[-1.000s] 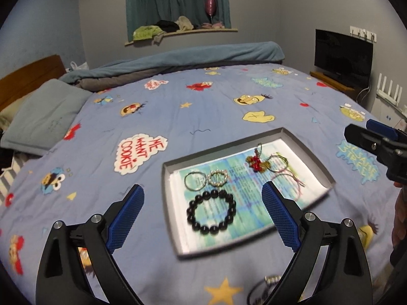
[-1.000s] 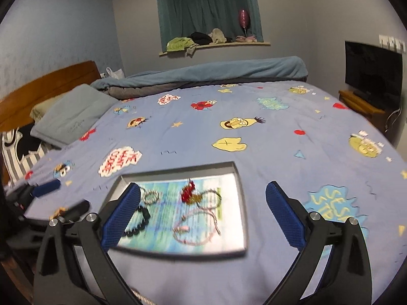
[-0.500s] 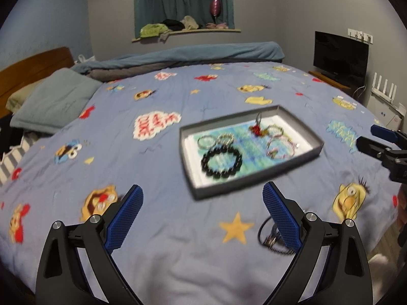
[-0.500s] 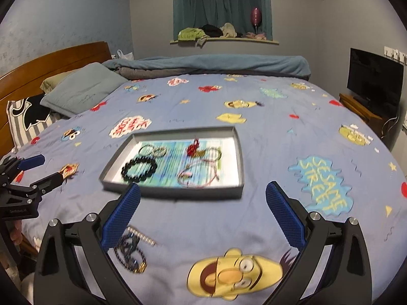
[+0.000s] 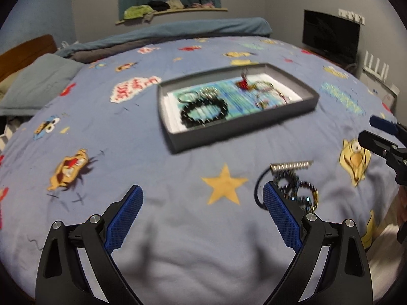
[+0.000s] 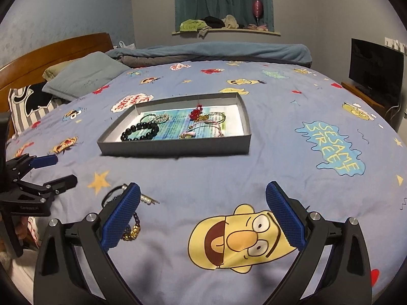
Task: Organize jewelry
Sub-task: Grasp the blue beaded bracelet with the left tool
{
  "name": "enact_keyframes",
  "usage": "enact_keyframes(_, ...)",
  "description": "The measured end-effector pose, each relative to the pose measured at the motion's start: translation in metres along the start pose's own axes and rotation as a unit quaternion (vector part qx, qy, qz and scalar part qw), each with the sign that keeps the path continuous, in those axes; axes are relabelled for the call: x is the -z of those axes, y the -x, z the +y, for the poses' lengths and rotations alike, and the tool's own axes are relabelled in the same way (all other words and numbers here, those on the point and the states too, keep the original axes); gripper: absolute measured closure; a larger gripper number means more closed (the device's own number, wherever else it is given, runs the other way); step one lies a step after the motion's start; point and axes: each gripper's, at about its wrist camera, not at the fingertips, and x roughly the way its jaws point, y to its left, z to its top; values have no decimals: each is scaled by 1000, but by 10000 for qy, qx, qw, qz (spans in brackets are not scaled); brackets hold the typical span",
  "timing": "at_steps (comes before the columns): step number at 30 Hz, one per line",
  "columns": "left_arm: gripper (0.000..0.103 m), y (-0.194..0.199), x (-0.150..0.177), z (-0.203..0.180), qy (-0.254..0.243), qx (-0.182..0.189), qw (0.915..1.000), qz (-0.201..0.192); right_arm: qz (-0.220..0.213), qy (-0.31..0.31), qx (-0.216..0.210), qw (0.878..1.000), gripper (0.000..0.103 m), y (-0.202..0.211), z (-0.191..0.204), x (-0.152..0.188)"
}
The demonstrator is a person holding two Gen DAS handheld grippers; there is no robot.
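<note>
On the bed (image 6: 279,117), near side, loose jewelry (image 5: 296,190) lies just beside the released, empty left claw (image 5: 202,218), tray (image 6: 175,148) farther off, right claw (image 6: 203,216) likewise released; best to drop low, straddle one strand, pinch cleanly, avoid snagging the sheet.

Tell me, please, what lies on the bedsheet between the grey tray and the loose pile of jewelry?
Only bare bedsheet with a yellow star print, between tray and pile; the left wrist view shows it best.
</note>
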Motion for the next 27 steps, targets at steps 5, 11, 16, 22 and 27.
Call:
enact_keyframes(5, 10, -4, 6, -18, -238, 400, 9989, 4, 142, 263, 33, 9995, 6, -13, 5, 12)
enact_keyframes(11, 39, -14, 6, -42, -499, 774, 9957, 119, 159, 404, -167, 9989, 8, -20, 11, 18)
enact_keyframes(16, 58, -23, 3, -52, -524, 960, 9938, 188, 265, 442, -273, 9983, 19, -27, 13, 22)
enact_keyframes(22, 77, -38, 2, -57, -550, 1059, 9921, 394, 308, 483, -323, 9978, 27, -32, 12, 23)
enact_keyframes(27, 80, -47, 2, -59, -579, 1058, 9914, 511, 386, 538, -375, 9971, 32, -36, 16, 24)
